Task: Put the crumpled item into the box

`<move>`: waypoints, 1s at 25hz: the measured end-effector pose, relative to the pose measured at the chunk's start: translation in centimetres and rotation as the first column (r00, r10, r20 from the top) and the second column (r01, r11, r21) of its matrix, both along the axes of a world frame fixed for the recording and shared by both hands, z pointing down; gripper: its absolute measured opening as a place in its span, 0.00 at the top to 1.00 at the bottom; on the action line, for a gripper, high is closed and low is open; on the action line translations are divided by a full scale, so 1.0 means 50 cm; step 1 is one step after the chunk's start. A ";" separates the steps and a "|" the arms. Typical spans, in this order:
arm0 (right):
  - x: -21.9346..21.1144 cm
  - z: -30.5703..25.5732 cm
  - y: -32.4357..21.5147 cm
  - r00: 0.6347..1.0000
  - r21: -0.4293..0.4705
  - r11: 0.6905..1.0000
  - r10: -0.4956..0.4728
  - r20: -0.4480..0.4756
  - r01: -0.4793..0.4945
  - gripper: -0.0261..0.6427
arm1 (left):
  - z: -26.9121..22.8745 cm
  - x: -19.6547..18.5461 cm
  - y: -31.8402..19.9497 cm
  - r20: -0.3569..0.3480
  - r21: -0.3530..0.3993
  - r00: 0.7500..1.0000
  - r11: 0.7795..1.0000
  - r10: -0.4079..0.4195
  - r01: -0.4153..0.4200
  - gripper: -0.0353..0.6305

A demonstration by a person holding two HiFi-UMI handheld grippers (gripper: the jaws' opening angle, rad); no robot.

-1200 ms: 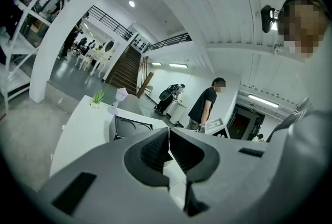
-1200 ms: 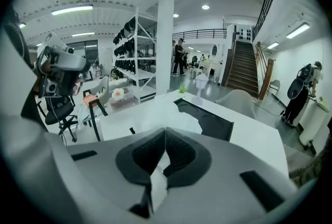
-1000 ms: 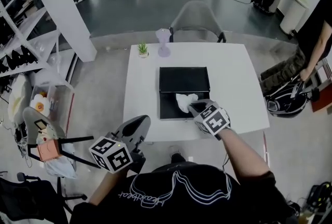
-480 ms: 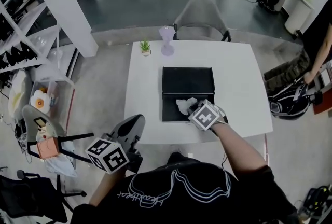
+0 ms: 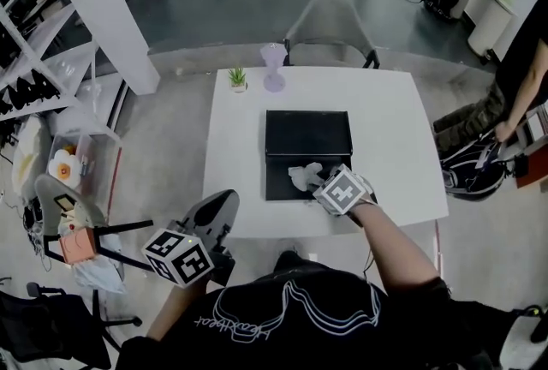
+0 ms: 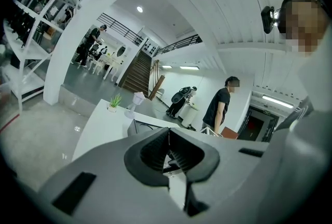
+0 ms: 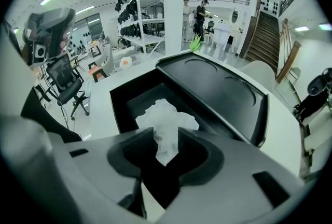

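Observation:
A crumpled white tissue (image 5: 304,175) hangs over the near half of the open black box (image 5: 276,185), whose lid (image 5: 308,133) lies flat behind it. My right gripper (image 5: 316,181) is at the box's front right. Its jaws are opening, and the tissue (image 7: 165,123) still sits between them, its tail blurred in the hollow. In the right gripper view the box base (image 7: 129,98) lies right under the right gripper (image 7: 166,162). My left gripper (image 5: 205,247) is off the table at the lower left, shut and empty; in its own view the left gripper (image 6: 168,158) shows its jaws meeting.
The white table (image 5: 394,137) carries a small potted plant (image 5: 237,79) and a lilac vase (image 5: 273,68) at its far edge. A grey chair (image 5: 330,26) stands behind it, another chair (image 5: 210,218) at the near left. A person (image 5: 514,77) stands to the right.
My right gripper has moved a little left and inward over the box's near half with the tissue. The left gripper has stayed where it was.

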State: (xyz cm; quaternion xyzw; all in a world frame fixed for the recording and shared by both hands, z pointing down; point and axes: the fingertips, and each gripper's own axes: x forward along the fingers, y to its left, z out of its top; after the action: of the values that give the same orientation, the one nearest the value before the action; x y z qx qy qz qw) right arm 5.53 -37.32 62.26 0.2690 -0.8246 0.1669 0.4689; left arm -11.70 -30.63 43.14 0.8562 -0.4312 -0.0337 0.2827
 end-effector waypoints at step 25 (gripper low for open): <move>0.008 -0.468 0.239 0.655 0.304 0.895 -0.017 0.755 -0.327 0.96 | -0.089 0.152 0.111 -0.027 0.103 0.975 0.971 0.219 -0.215 0.94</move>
State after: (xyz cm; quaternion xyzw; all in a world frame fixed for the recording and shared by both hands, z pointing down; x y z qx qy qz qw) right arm 5.92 -25.40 38.87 0.3421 -0.9315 0.1231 0.0084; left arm -4.12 -25.09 38.67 0.9104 -0.3272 -0.0404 0.2499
